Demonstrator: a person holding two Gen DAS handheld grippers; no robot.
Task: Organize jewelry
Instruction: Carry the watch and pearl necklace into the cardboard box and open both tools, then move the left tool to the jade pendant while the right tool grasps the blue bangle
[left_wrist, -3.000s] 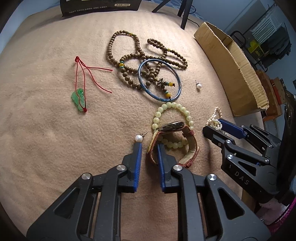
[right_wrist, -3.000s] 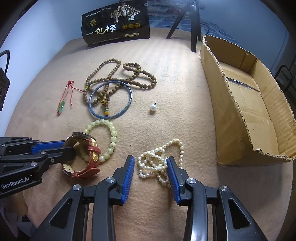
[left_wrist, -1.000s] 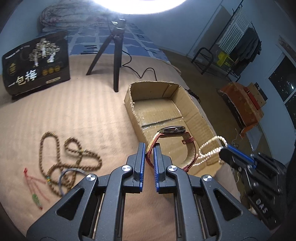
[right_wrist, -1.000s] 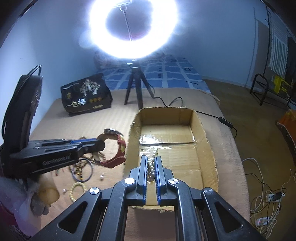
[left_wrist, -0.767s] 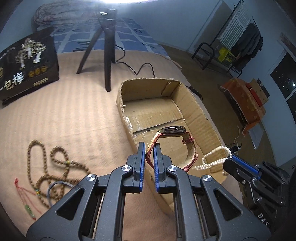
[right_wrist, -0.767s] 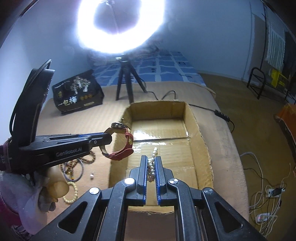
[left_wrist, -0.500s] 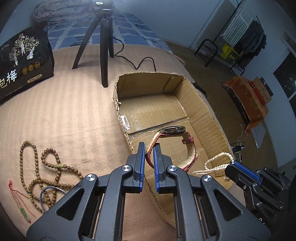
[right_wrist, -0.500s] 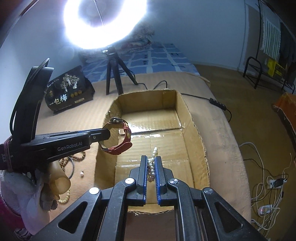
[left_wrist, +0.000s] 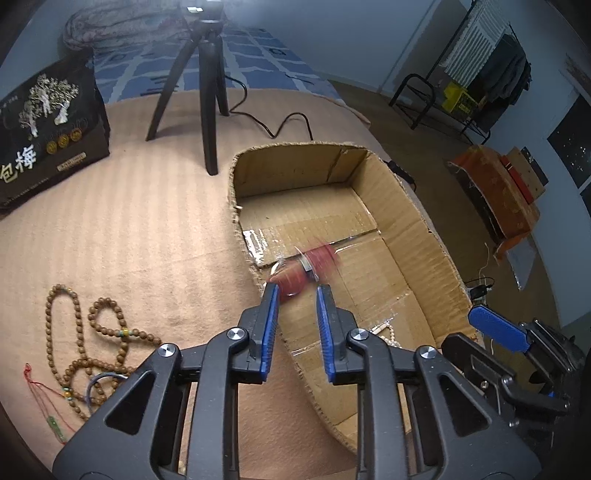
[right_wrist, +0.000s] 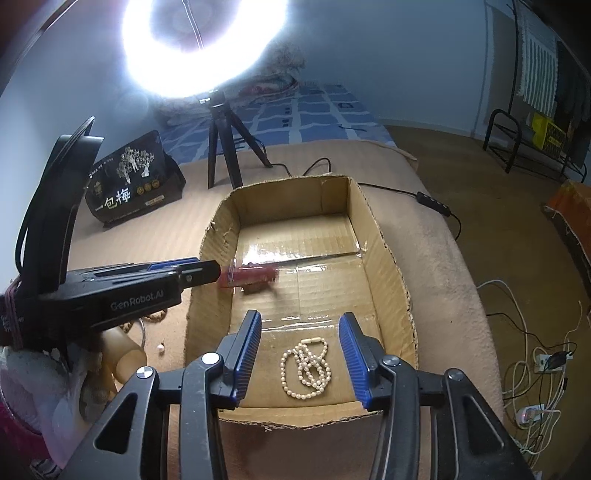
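Grippers (left_wrist: 296, 291) (right_wrist: 300, 325) opening over box (right_wrist: 395, 288). Dropped watch (left_wrist: 308, 267) and pearls (right_wrist: 306, 369) inside, near front edge. Holding nothing. Beads (left_wrist: 92, 332) left on bed.

The red-strapped watch (left_wrist: 303, 271) is a motion-blurred smear over the cardboard box (left_wrist: 417, 236), its dial unreadable. The left hand-held gripper (left_wrist: 295, 314) hides most of the pearl necklace (left_wrist: 388, 332). The picture's left edge cuts off the black bag (left_wrist: 44, 129).
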